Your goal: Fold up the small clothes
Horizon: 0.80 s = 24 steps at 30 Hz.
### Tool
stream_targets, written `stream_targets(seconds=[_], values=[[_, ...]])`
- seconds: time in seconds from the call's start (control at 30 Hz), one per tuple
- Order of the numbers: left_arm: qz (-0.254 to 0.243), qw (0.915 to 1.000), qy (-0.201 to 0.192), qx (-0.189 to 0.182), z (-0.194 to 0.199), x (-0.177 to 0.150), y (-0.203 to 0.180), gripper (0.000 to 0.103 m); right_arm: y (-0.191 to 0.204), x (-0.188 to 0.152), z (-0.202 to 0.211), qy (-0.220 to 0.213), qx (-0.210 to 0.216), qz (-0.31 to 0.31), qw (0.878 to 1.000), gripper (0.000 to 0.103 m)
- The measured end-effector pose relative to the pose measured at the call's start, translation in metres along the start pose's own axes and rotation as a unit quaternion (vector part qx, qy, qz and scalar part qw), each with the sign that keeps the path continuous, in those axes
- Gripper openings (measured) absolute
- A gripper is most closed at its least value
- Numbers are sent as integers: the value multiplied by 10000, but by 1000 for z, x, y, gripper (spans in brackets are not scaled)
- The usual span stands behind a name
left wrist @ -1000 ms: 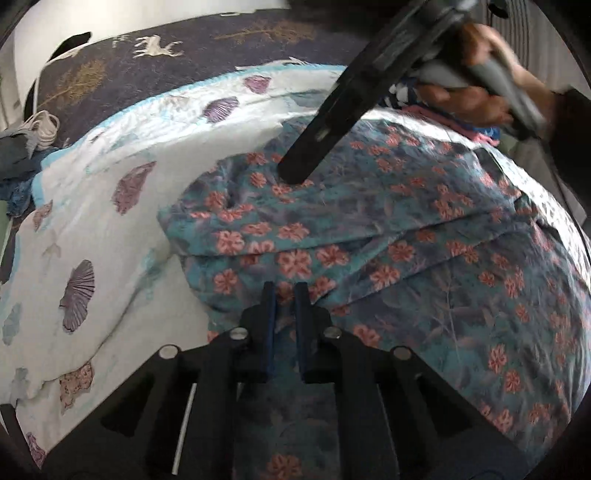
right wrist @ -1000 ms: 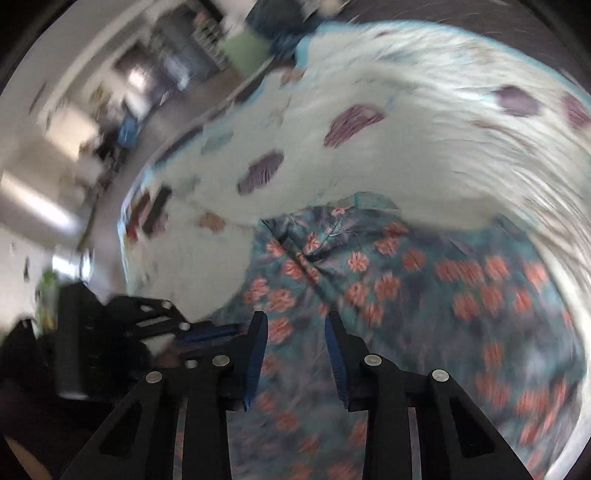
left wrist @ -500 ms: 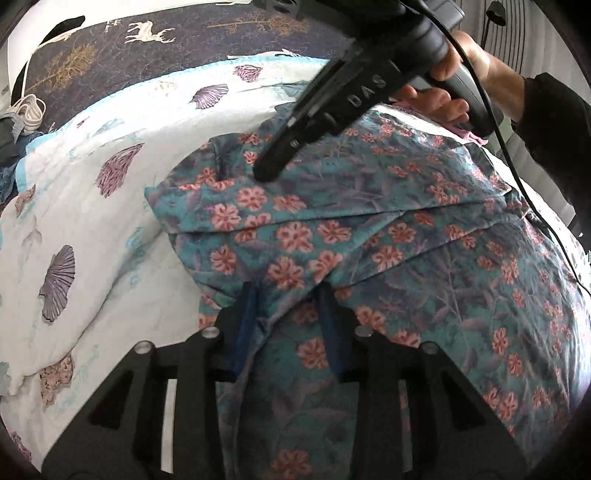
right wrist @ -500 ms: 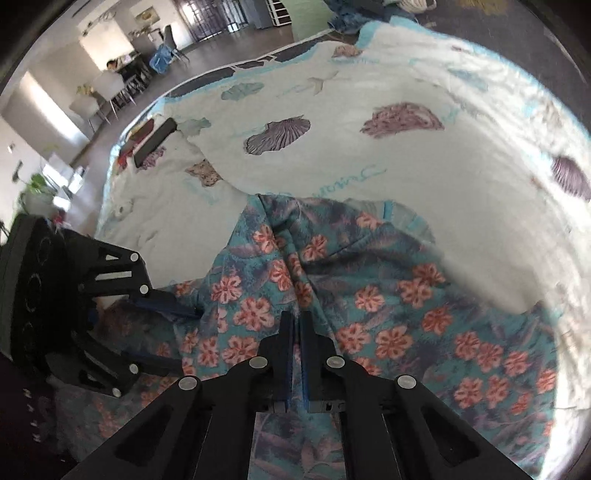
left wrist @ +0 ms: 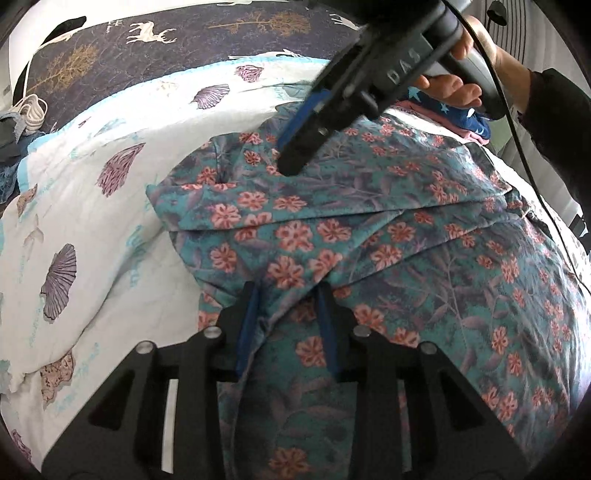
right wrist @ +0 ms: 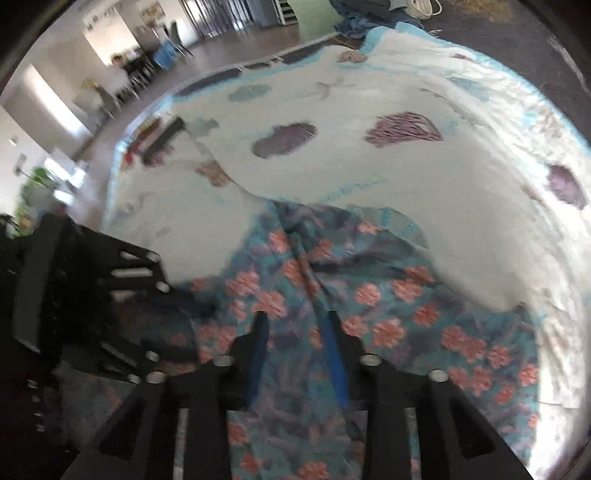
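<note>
A teal garment with coral flowers lies on the bed with its top part folded over in a flap. My left gripper is open, its jaws astride a ridge of the cloth at the garment's near edge. My right gripper is open just above the garment; in the left wrist view it hovers over the far corner of the fold. The right wrist view is blurred.
The garment rests on a white quilt with purple shells, over a dark blanket with deer. A navy starred cloth lies at the far right. Other clothes sit at the far left. A dark flat object lies on the quilt.
My left gripper opened and let go of the cloth. My right gripper shut on the garment half a second ago, and now stands open and slightly lifted.
</note>
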<state>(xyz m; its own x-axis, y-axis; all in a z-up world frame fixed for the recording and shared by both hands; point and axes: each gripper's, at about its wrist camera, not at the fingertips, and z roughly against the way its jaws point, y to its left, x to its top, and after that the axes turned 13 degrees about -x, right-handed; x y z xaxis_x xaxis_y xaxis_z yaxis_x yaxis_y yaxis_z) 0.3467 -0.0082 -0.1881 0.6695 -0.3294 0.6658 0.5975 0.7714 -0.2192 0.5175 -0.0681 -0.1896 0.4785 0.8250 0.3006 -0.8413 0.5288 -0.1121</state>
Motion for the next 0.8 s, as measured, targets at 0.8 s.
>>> stream_targets(seconds=[0.8], values=[[36,10000,-48,-56,3,-2,5,33,38,-17,-2,188,-504,759,9957,7]])
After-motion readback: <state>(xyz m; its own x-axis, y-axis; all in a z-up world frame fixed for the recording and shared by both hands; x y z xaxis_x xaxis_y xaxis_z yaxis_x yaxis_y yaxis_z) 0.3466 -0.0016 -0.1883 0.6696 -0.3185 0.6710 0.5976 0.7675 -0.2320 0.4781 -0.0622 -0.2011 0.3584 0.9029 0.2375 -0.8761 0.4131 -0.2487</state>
